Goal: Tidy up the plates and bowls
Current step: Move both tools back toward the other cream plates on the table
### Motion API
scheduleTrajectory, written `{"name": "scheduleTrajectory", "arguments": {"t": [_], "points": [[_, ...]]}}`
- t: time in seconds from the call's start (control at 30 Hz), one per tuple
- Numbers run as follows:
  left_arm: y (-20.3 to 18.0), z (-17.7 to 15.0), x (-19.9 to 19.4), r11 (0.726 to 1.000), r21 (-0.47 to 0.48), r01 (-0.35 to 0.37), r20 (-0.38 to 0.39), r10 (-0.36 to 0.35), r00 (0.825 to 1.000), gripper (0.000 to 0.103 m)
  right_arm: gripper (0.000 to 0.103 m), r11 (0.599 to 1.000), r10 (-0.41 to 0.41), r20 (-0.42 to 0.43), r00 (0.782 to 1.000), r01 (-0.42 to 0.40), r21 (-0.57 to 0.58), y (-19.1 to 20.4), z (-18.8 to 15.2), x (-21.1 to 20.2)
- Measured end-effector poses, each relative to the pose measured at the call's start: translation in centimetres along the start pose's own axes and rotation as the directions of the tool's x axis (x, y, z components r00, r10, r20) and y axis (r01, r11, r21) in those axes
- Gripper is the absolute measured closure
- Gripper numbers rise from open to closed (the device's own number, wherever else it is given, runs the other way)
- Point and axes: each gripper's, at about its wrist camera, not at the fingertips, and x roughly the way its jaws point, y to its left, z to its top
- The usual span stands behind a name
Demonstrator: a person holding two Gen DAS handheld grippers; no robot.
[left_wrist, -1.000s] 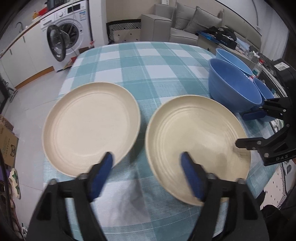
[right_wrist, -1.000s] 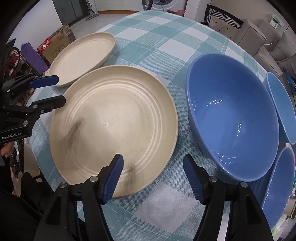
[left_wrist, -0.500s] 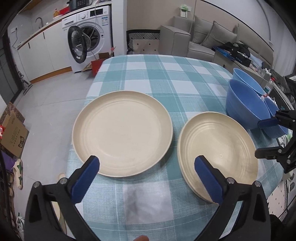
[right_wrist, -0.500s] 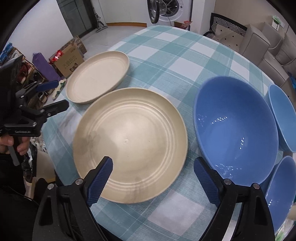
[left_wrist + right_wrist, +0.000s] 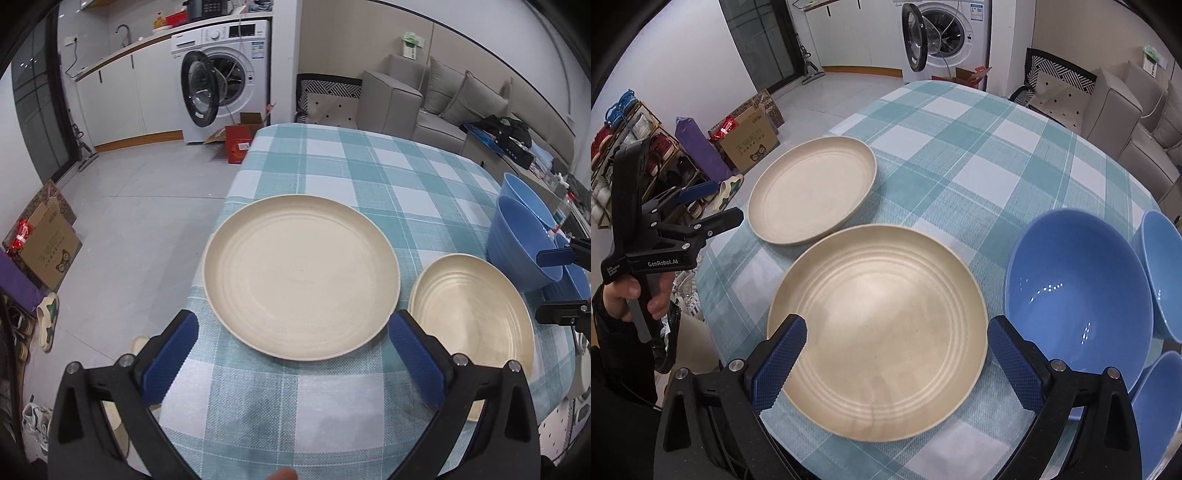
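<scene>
Two cream plates lie side by side on the checked tablecloth: the left plate (image 5: 301, 275) (image 5: 812, 188) and the right plate (image 5: 471, 314) (image 5: 879, 332). Three blue bowls stand at the right: a large bowl (image 5: 1078, 295) (image 5: 521, 247), a far bowl (image 5: 1161, 269) and a near bowl (image 5: 1156, 413). My left gripper (image 5: 291, 354) is open and empty, above the near table edge before the left plate. My right gripper (image 5: 895, 363) is open and empty, held over the near rim of the right plate. The left gripper also shows in the right wrist view (image 5: 713, 205).
The round table (image 5: 369, 162) has its edge close to both grippers. A washing machine (image 5: 225, 70) with its door open, cardboard boxes (image 5: 48, 243) and a grey sofa (image 5: 443, 99) stand around the table on the floor.
Both grippers have pulled back and up from the plates, and their jaws have spread wider. The left gripper has shifted left, now facing the left plate. The dishes have not moved.
</scene>
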Motion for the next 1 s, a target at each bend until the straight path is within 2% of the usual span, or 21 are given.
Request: {"name": "scheduleTrajectory", "arguments": {"t": [0.5, 1.0], "points": [[2.2, 0.2, -0.6, 0.994, -0.079, -0.071, 0.051, 0.075, 0.996, 0.0, 0.003, 0.999, 0.037, 0.065, 0.997, -0.037, 0.004, 0.8, 4.0, 1.4], [2.9, 0.4, 0.7, 0.992, -0.084, -0.09, 0.031, 0.093, 0.995, 0.0, 0.003, 0.999, 0.042, 0.081, 0.996, -0.041, -0.013, 2.3, 7.7, 3.7]]}}
